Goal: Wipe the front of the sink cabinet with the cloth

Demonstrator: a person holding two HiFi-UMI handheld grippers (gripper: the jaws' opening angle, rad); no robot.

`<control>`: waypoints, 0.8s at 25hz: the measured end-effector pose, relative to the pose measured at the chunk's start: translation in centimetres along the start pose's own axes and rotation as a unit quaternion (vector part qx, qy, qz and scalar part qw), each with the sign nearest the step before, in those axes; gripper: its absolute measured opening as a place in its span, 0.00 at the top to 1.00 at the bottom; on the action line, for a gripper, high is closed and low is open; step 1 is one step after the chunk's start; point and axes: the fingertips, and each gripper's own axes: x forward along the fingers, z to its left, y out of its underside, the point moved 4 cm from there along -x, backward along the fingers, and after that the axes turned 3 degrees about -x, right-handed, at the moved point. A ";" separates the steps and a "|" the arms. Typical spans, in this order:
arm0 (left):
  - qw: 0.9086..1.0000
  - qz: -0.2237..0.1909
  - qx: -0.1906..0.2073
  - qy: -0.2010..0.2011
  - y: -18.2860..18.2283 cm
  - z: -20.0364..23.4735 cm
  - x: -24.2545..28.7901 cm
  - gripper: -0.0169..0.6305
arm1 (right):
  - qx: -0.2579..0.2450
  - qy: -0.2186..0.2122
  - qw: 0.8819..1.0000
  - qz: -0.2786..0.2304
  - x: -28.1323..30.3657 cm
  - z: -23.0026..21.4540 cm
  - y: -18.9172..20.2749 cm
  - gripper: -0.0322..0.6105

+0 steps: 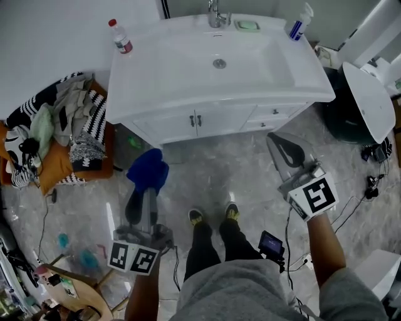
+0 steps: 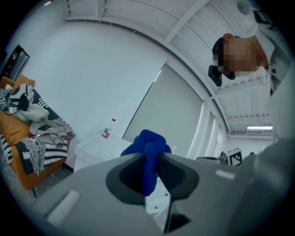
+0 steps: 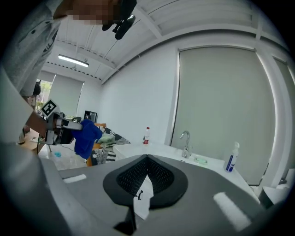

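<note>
The white sink cabinet (image 1: 216,116) stands ahead of me, its front doors with dark handles facing me; it also shows in the left gripper view (image 2: 90,152). My left gripper (image 1: 146,182) is shut on a bunched blue cloth (image 1: 149,168), held in the air left of and a little short of the cabinet front. In the left gripper view the blue cloth (image 2: 148,147) sticks out between the jaws of the left gripper (image 2: 150,161). My right gripper (image 1: 277,139) hangs below the cabinet's right drawers, apart from them. The right gripper (image 3: 147,159) is shut, with nothing in it.
On the cabinet top are a faucet (image 1: 217,15), a green soap dish (image 1: 247,26), a spray bottle (image 1: 300,24) and a plastic bottle (image 1: 120,36). An orange seat heaped with clothes (image 1: 59,128) is at the left. A white lid (image 1: 368,100) and cables (image 1: 374,182) lie at the right.
</note>
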 end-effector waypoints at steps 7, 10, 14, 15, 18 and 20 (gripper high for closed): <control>1.000 0.012 0.000 -0.018 3.7 0.8 2.9 0.87 | 0.053 -0.016 0.998 -0.005 2.5 0.5 4.7 0.95; 0.999 0.014 0.002 -0.031 5.3 2.2 3.8 0.87 | 0.073 -0.015 0.997 -0.009 3.8 0.9 6.5 0.95; 0.999 0.015 0.005 -0.051 8.5 3.8 4.7 0.87 | 0.120 -0.011 0.993 -0.014 5.6 1.4 9.4 0.95; 0.998 0.015 0.007 -0.056 9.4 4.3 4.8 0.87 | 0.128 -0.011 0.992 -0.017 6.2 1.7 10.2 0.95; 0.998 0.013 0.009 -0.067 12.0 6.2 5.5 0.87 | 0.151 -0.005 0.988 -0.026 8.0 2.9 12.6 0.95; 0.997 0.009 0.016 -0.077 13.6 7.6 6.1 0.87 | 0.163 -0.003 0.986 -0.028 9.6 3.7 14.4 0.95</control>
